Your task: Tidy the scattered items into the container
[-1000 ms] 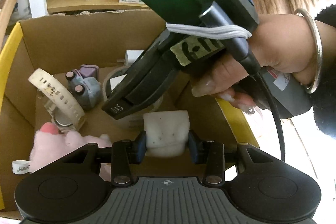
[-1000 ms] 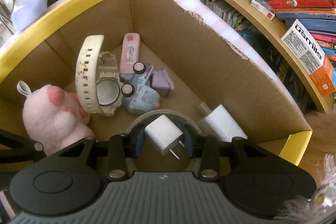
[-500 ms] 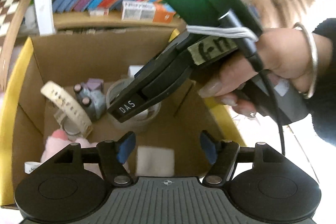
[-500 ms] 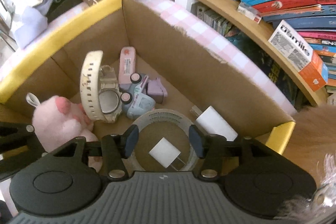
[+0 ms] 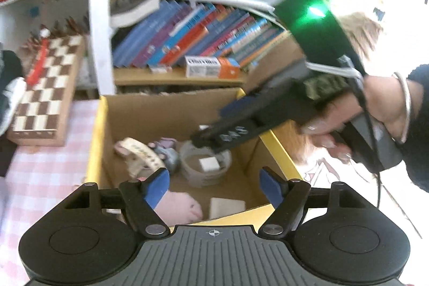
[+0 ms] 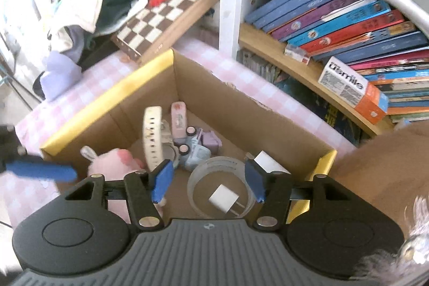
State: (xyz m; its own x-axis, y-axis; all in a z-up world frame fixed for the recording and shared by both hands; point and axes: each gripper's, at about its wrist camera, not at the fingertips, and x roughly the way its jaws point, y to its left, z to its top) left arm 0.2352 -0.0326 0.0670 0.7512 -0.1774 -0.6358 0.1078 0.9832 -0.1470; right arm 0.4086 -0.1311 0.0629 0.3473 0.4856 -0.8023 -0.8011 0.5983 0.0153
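Look at the box: it is brown with a yellow rim. Inside, at nine o'clock, you see a pink plush toy. The watch is cream, and the little charger at six o'clock is white. The cloth under the box has pink and white checks. At eleven o'clock, the chessboard has brown and cream squares. Your gripper pads are blue.

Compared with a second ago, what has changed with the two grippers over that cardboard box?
Both let go and drew back. The left gripper dropped its white sponge block onto the floor of the yellow-rimmed cardboard box; the right gripper dropped its white plug adapter into the clear round tub. The cream watch and pink plush toy stayed put.
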